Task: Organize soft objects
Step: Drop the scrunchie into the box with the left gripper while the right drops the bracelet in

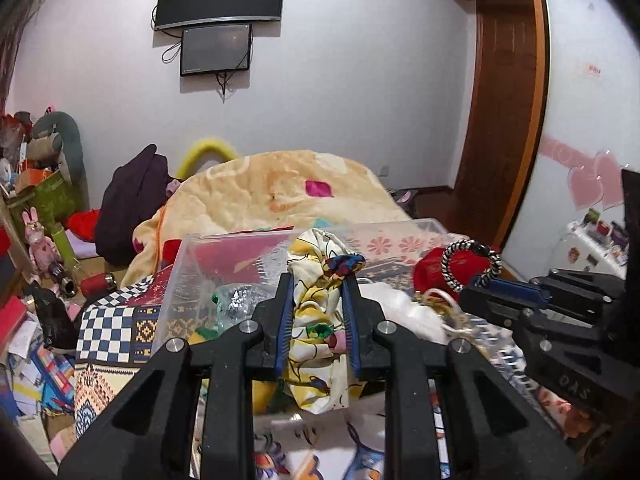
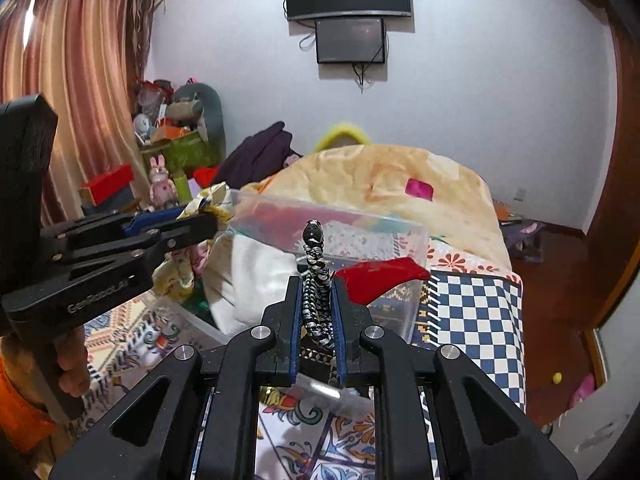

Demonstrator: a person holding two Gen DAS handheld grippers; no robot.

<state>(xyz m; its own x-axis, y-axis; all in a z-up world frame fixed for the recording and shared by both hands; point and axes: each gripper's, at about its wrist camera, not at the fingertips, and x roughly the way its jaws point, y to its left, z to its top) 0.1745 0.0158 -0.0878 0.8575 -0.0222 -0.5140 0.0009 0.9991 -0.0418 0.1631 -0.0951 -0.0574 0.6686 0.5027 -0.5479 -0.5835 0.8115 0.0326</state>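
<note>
Above the clear bin (image 1: 240, 256) on the bed, the left gripper (image 1: 318, 320) is clamped on a printed cloth (image 1: 316, 340) and the right gripper (image 2: 316, 312) on a braided ring (image 2: 316, 280), so the placing step appears in hand: lower each, then part fingers.

Yellow floral cloth (image 1: 316, 320), black-and-white braided ring (image 2: 318, 280), blue-white checkered blanket (image 2: 476, 316).

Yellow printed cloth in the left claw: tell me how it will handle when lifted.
The yellow printed cloth is probably floppy: it bunches and droops below the left claw. Likely light, since a narrow pinch holds it. Its loose folds may snag the clear plastic bin.
</note>
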